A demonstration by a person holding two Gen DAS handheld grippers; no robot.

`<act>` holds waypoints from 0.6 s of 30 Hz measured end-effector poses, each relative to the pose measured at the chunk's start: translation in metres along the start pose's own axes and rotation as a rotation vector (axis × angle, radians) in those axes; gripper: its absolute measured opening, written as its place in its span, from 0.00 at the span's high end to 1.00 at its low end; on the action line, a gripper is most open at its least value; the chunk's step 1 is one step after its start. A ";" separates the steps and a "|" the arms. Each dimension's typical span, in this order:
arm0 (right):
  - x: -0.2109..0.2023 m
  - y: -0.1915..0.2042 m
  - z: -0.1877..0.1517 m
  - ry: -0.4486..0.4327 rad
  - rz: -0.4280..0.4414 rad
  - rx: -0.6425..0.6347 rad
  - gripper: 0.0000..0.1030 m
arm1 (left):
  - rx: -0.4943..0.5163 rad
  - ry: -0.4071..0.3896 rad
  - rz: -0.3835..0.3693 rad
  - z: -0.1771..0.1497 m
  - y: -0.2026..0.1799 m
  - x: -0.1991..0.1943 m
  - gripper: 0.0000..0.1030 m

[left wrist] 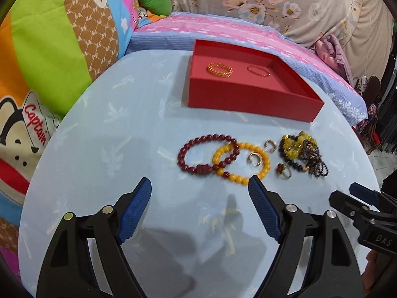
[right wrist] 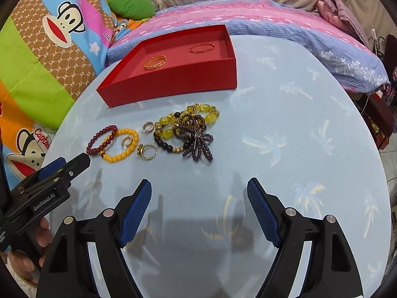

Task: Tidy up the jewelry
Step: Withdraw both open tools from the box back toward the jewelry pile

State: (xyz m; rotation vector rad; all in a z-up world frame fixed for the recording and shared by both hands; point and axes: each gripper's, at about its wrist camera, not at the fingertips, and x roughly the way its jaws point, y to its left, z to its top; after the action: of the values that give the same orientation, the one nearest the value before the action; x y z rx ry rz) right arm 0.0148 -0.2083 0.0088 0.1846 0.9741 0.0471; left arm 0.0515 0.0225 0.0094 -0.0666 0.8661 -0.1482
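1. The left gripper (left wrist: 199, 183), black with blue ribbed pads, has its jaws spread wide with nothing between them, above the round pale-blue palm-print table (left wrist: 104, 129).
2. Just ahead of its right fingertip lie a dark-red bead bracelet (left wrist: 207, 154) and a yellow bead bracelet (left wrist: 242, 164), overlapping each other.
3. A small gold hoop earring (left wrist: 255, 159) lies inside the yellow bracelet; another gold hoop earring (left wrist: 270, 145) lies just beyond it.
4. The right gripper (right wrist: 199, 183) is likewise spread wide and empty.
5. Ahead of it, slightly left, lie two gold rings (right wrist: 147, 152) and a tangle of amber-yellow, black and purple bead strands (right wrist: 189, 130).
6. Farther ahead of both grippers sits a shallow red cardboard tray (left wrist: 250, 100), holding a gold chain-link bracelet (left wrist: 220, 70) and a thin red bracelet (left wrist: 258, 71), apart from each other.
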 end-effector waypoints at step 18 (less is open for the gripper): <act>0.008 -0.005 -0.002 -0.014 -0.008 0.025 0.26 | -0.044 0.011 0.053 0.018 0.019 0.031 0.47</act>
State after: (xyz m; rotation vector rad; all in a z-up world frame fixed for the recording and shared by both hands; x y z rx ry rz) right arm 0.0178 -0.2120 0.0005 0.2043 0.9621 0.0265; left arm 0.0867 0.0360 -0.0051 -0.0836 0.8818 -0.0795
